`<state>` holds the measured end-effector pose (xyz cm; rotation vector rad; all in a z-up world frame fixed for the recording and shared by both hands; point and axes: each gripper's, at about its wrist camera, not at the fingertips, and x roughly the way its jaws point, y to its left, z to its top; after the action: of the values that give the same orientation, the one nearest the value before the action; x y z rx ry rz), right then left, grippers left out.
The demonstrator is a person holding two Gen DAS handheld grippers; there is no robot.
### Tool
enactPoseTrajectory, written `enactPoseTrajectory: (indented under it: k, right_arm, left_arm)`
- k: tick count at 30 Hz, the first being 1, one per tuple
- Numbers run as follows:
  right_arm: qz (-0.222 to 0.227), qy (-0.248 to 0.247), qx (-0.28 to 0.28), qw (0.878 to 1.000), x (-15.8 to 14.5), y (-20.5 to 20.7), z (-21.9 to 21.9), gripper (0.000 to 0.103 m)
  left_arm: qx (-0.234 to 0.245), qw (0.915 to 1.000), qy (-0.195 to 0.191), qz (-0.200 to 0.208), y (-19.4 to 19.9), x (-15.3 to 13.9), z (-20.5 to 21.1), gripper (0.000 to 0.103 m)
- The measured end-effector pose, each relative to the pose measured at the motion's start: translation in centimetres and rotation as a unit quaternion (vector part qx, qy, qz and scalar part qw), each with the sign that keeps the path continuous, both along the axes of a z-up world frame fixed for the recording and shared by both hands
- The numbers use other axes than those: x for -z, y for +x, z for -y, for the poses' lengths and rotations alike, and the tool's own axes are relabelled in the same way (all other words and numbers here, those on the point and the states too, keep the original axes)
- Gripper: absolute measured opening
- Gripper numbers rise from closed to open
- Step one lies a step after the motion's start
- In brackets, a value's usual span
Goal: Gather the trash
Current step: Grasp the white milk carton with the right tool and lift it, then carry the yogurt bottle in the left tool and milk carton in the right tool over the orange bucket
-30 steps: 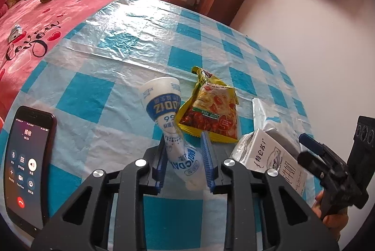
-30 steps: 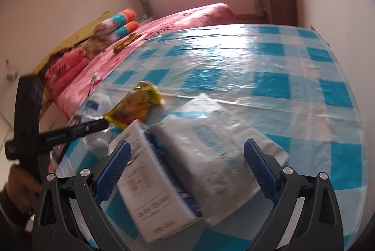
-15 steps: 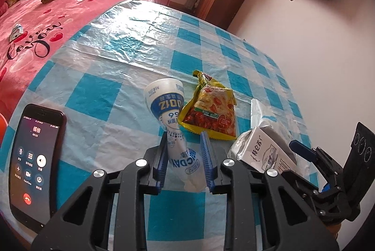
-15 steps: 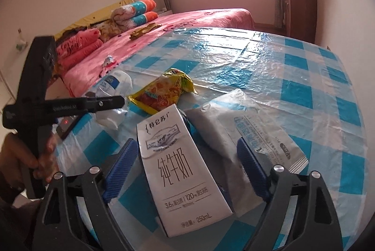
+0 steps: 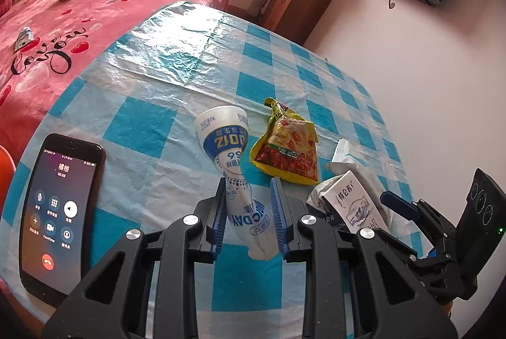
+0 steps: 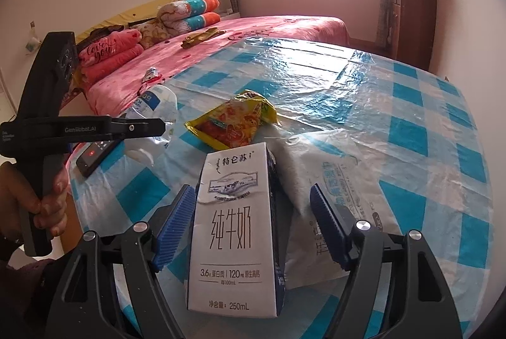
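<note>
The milk carton (image 6: pixel 234 231) lies on the checked table (image 6: pixel 411 130), near edge, between the right gripper (image 6: pixel 253 225) jaws, which have just been closing but have not yet clamped it. Left of it, the left gripper (image 5: pixel 249 222) pinches a crushed bottle (image 5: pixel 234 168), so a second pickup looks imminent.

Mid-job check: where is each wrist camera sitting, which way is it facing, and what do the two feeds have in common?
Left wrist: behind the left gripper, angled down over the checkered table; it is shut on a crushed bottle.
Right wrist: behind the right gripper, facing the bed; its jaws have been closing around the milk carton; a hand shows.
Shared: snack bag, carton, phone.
</note>
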<state>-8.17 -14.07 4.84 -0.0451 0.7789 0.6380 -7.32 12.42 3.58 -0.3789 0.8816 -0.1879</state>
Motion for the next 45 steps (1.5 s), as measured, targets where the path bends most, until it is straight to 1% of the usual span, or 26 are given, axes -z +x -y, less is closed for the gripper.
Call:
enactPoseTrajectory:
  k: [7,11,14,18,19,21,25,33,38,45]
  right_arm:
    - [0.022,-0.038,-0.009,0.999,-0.1,-0.7,-2.0,0.075]
    - [0.019,-0.067,-0.013,0.997,0.8,-0.7,-3.2,0.075]
    - [0.029,-0.089,-0.005,0.996,1.2,-0.7,-3.8,0.075]
    - [0.024,-0.093,0.004,0.995,1.5,-0.5,-4.1,0.062]
    - [0.02,-0.094,0.006,0.995,1.6,-0.4,-4.2,0.062]
    - [0.016,-0.093,0.01,0.995,1.6,-0.3,-4.2,0.062]
    - [-0.012,-0.062,0.025,0.998,1.4,0.2,-3.6,0.062]
    - [-0.039,-0.027,0.044,0.998,1.1,0.2,-3.0,0.062]
    - [-0.043,-0.022,0.053,0.997,0.7,-0.3,-3.1,0.062]
    - [-0.051,0.001,0.06,0.997,-0.3,-0.6,-2.9,0.062]
  left_arm:
    - [0.015,0.9999,-0.005,0.002,-0.3,0.2,0.0,0.028]
    - [0.022,0.9997,-0.011,0.005,-0.5,0.1,-0.2,0.028]
    - [0.025,0.9995,-0.015,0.009,-0.6,0.2,-0.4,0.028]
    - [0.032,0.9993,-0.013,0.013,-0.8,0.3,-0.6,0.028]
    - [0.033,0.9993,-0.012,0.014,-0.8,0.3,-0.6,0.028]
    - [0.035,0.9992,-0.013,0.015,-0.8,0.4,-0.8,0.028]
    - [0.039,0.999,-0.016,0.017,-1.0,0.5,-1.2,0.028]
    - [0.042,0.9987,-0.017,0.022,-1.4,0.5,-1.7,0.028]
    - [0.044,0.9986,-0.011,0.028,-1.8,0.3,-2.0,0.028]
    - [0.044,0.9983,-0.007,0.037,-2.3,-0.2,-2.6,0.028]
